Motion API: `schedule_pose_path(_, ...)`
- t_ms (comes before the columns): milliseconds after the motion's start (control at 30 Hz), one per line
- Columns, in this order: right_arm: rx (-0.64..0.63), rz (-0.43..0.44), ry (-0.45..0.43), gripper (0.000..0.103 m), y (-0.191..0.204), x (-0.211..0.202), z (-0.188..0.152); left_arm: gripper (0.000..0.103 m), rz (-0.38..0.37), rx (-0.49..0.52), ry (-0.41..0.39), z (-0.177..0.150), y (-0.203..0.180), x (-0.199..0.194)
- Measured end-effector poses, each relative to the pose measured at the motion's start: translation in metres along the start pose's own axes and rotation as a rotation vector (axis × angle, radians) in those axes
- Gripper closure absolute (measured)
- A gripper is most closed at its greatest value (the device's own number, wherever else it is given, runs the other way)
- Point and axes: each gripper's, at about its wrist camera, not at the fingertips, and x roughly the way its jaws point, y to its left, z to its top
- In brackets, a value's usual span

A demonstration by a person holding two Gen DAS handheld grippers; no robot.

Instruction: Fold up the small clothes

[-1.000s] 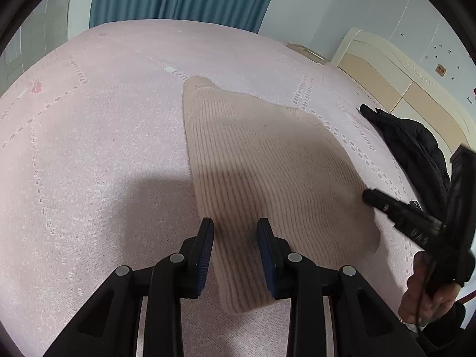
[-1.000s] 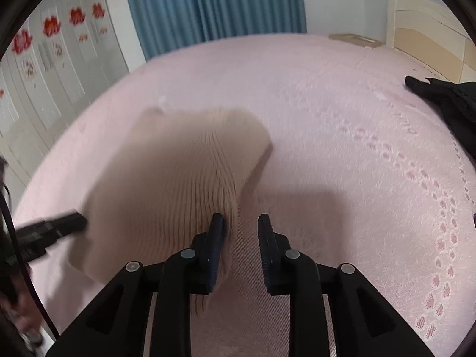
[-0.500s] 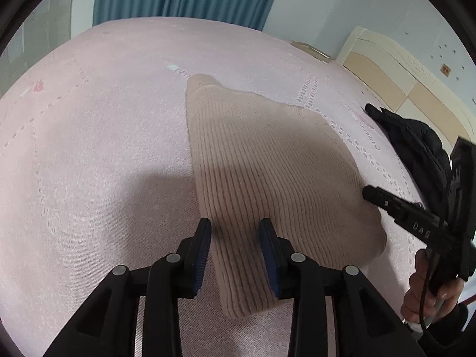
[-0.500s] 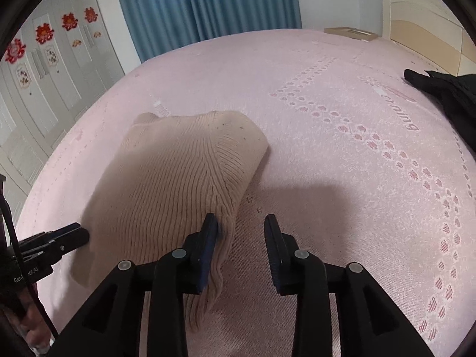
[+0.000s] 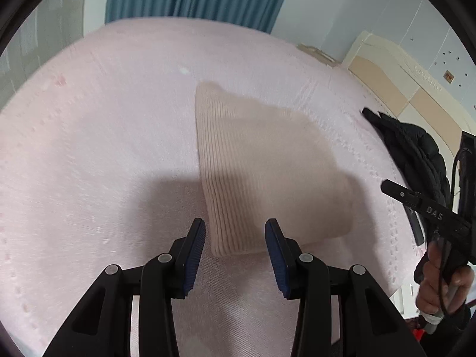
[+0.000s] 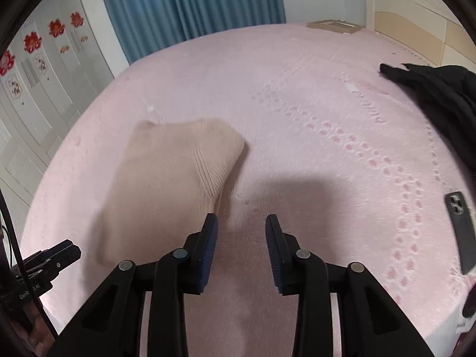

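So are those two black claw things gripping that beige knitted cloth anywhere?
No. Both the left hand-held gripper and right hand-held gripper are open, holding nothing; the folded beige ribbed knit garment lies free.

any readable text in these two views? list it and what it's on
"DAS": on the right tool's arm, left wrist view.
Lettering on the left tool's body, right wrist view: blurred, unreadable.
Raised script on the headboard: too blurred to read.
Bedspread, sweater: no text.

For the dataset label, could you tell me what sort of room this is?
Most likely a bedroom: a wide bed with a pink bedspread, a cream headboard, and blue curtains.
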Motion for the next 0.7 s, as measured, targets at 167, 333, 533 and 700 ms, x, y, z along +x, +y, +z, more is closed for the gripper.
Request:
schedule_pose_path(167, -0.008, -0.017, -0.029, 0.045, 0.009, -0.058, 0.010, 0.037, 0.090, 0.038, -0.079, 0.007, -0.022, -0.052)
schedule_pose_path(333, -0.046, -0.026, -0.080, 0.030, 0.027, -0.118, 0.006, 0.029, 0.148, 0.060, -0.119, 0.010, -0.046, -0.095)
schedule_pose_path(533, -0.150, -0.065, -0.132, 0.002, 0.050, -0.157, -0.010, 0.029, 0.198, 0.043, -0.153, 0.005, -0.060, -0.132)
schedule_pose_path(700, -0.166, -0.059, -0.120, 0.002, 0.056, -0.174, -0.024, 0.028, 0.241, 0.042, -0.175, -0.006, -0.066, -0.151)
